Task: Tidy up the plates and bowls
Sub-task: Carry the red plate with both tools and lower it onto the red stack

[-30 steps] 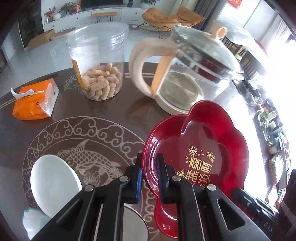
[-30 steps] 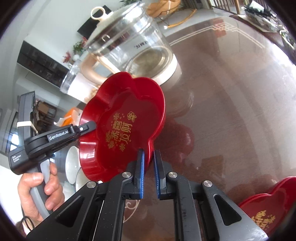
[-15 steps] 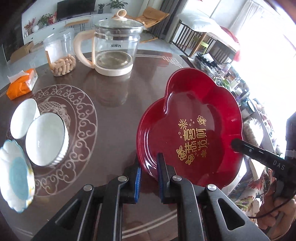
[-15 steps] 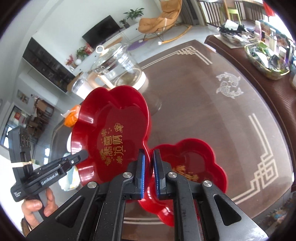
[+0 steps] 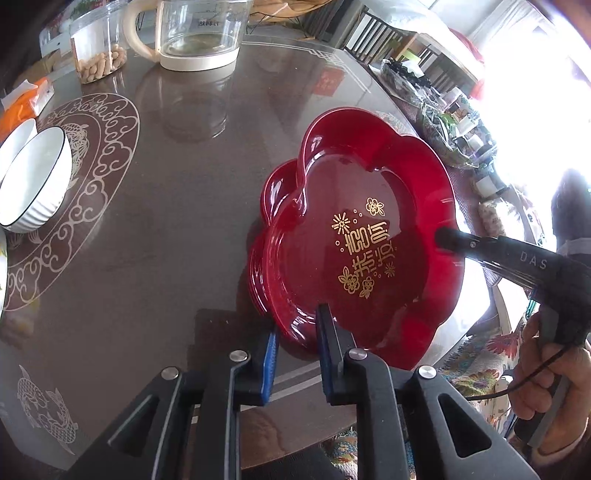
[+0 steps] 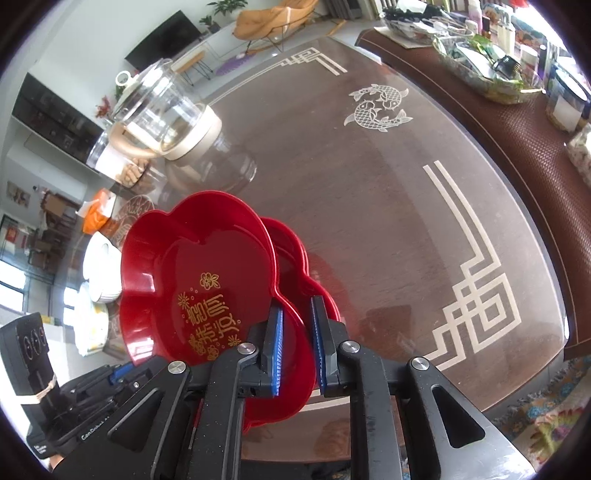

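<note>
Red plate (image 5: pixel 373 236), carried over from beside the kettle (image 5: pixel 192 33), now sits on second red plate (image 5: pixel 275 192); left gripper (image 5: pixel 295 350) and right gripper (image 6: pixel 297 347) have just been opening, jaws slightly spread astride its rim.

A red flower-shaped plate (image 6: pixel 207 291) sits nested on a second red plate (image 6: pixel 295 258) on the brown table (image 6: pixel 388 221). The right gripper (image 6: pixel 297 325) straddles the top plate's rim, its jaws just opening, pads apart. Beyond the plates stands a glass kettle (image 6: pixel 162 110).
</note>
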`<action>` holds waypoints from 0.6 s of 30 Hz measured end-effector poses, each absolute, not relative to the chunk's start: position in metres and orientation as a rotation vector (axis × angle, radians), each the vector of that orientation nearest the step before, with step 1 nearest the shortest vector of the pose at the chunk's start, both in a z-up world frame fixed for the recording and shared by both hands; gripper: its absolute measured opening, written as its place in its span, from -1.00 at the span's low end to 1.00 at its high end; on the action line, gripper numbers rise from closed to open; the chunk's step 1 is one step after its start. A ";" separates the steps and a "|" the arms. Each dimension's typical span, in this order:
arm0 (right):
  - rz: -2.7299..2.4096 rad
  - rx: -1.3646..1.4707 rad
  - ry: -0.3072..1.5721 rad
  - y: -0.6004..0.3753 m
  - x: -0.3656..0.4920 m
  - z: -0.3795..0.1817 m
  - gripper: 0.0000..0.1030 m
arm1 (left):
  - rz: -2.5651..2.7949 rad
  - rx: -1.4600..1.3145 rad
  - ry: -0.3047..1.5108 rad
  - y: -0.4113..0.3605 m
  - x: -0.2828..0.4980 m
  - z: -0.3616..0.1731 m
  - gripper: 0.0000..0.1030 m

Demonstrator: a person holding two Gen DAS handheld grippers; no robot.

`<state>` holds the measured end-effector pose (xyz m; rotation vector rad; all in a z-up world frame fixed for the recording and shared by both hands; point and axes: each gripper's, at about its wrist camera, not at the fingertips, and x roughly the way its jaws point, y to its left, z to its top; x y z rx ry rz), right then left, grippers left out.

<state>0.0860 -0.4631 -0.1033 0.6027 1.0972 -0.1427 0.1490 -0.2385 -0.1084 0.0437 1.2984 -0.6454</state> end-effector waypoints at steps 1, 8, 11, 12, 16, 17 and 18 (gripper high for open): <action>-0.142 0.606 1.101 -0.464 0.086 -0.105 -0.65 | -0.642 0.045 1.297 -0.239 0.148 -0.109 -0.65; -0.153 0.531 1.109 -0.459 0.094 -0.105 -0.60 | -0.619 0.070 1.275 -0.244 0.143 -0.108 -0.63; -0.161 0.504 1.106 -0.457 0.097 -0.108 -0.58 | -0.600 0.094 1.262 -0.244 0.142 -0.109 -0.58; -0.162 0.505 1.104 -0.457 0.097 -0.109 -0.58 | -0.592 0.112 1.254 -0.246 0.141 -0.108 -0.54; -0.204 0.489 1.090 -0.459 0.097 -0.110 -0.56 | -0.552 0.175 1.228 -0.247 0.138 -0.107 -0.36; -0.207 0.491 1.084 -0.460 0.096 -0.109 -0.51 | -0.548 0.177 1.217 -0.246 0.137 -0.106 -0.34; -0.211 0.495 1.077 -0.462 0.095 -0.108 -0.51 | -0.544 0.177 1.204 -0.244 0.137 -0.103 -0.29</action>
